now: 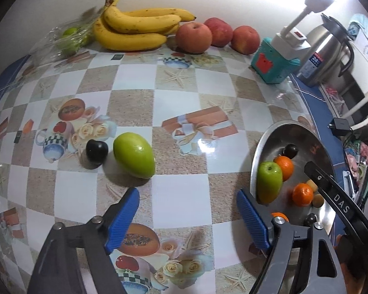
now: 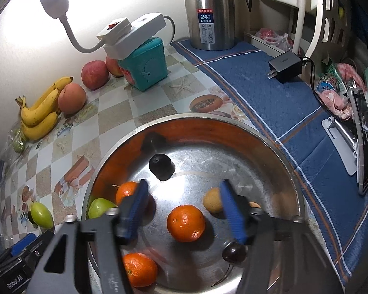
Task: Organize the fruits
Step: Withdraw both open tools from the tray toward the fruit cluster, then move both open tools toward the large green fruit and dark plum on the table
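Note:
A steel bowl (image 2: 269,152) holds three oranges (image 2: 185,223), a green fruit (image 2: 99,207), two dark fruits (image 2: 160,166) and small tan fruits (image 2: 212,203). My right gripper (image 2: 184,208) is open and empty, hovering over the bowl above the middle orange. My left gripper (image 1: 187,216) is open and empty over the table, left of the bowl (image 1: 277,132). A green mango-shaped fruit (image 1: 133,155) and a dark fruit (image 1: 96,150) lie on the table ahead of it. Bananas (image 1: 137,28) and three red apples (image 1: 193,37) sit by the back wall.
A teal box (image 1: 272,63) carries a white power strip with a lamp (image 2: 132,34). A steel thermos jug (image 2: 209,12) stands on a blue cloth (image 2: 282,103), with a black charger (image 2: 284,66). A plastic bag with green fruit (image 1: 70,38) lies left of the bananas.

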`<state>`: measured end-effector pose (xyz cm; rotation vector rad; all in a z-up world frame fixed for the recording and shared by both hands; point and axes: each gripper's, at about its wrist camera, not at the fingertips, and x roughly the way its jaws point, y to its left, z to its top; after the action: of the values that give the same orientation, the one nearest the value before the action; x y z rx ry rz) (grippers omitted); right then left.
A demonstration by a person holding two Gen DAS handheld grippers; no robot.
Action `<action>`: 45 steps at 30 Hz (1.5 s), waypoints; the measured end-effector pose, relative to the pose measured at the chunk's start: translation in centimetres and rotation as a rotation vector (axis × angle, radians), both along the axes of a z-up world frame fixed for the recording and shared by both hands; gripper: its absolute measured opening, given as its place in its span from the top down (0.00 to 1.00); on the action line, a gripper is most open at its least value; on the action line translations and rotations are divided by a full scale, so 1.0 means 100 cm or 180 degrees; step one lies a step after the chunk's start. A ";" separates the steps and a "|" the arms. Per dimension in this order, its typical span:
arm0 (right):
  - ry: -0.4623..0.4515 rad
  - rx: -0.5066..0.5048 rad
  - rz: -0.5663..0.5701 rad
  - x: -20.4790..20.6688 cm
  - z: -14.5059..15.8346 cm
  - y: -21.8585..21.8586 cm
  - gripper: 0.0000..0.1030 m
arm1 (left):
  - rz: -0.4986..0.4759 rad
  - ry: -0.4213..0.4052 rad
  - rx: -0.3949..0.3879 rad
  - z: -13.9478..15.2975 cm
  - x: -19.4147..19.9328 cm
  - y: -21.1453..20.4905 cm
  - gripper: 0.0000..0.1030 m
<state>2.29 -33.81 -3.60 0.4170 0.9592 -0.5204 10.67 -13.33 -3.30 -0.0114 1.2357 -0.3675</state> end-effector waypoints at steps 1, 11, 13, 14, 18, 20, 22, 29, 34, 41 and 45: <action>0.0006 -0.0006 0.0007 0.000 0.000 0.001 0.34 | 0.0019 0.0006 0.0007 -0.001 0.001 0.001 0.16; 0.0123 -0.0017 0.0096 0.004 -0.008 0.004 0.29 | 0.0116 0.0009 0.0124 -0.006 0.004 0.006 0.04; 0.0126 -0.0025 0.0101 0.004 -0.008 0.004 0.23 | 0.0116 0.0004 0.0156 -0.007 0.004 0.006 0.00; 0.0128 -0.0031 0.0100 0.003 -0.008 0.004 0.17 | 0.0117 0.0002 0.0169 -0.008 0.004 0.006 0.00; 0.0106 -0.0044 0.0111 0.004 -0.007 0.005 0.08 | 0.0108 -0.0002 0.0185 -0.009 0.004 0.006 0.00; 0.0099 -0.0049 0.0123 0.004 -0.007 0.006 0.08 | 0.0108 -0.0005 0.0193 -0.009 0.004 0.006 0.00; 0.0106 -0.0048 0.0133 0.005 -0.008 0.006 0.08 | 0.0107 -0.0001 0.0207 -0.010 0.004 0.006 0.00; 0.0119 -0.0061 0.0136 0.005 -0.009 0.007 0.07 | 0.0102 -0.0050 0.0221 -0.009 0.004 0.006 0.00; 0.0096 -0.0075 0.0108 0.004 -0.007 0.006 0.07 | 0.0076 -0.0093 0.0205 -0.005 0.004 0.006 0.00; 0.0119 -0.0115 0.0131 0.004 -0.005 0.009 0.07 | 0.0042 -0.0059 0.0214 -0.004 0.003 0.006 0.00; 0.0112 -0.0153 0.0162 0.004 -0.001 0.013 0.07 | 0.0017 -0.0059 0.0273 -0.003 0.002 0.005 0.00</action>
<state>2.72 -32.47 -3.69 0.3403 0.9867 -0.5049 10.90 -12.78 -3.60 0.0620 1.2320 -0.3091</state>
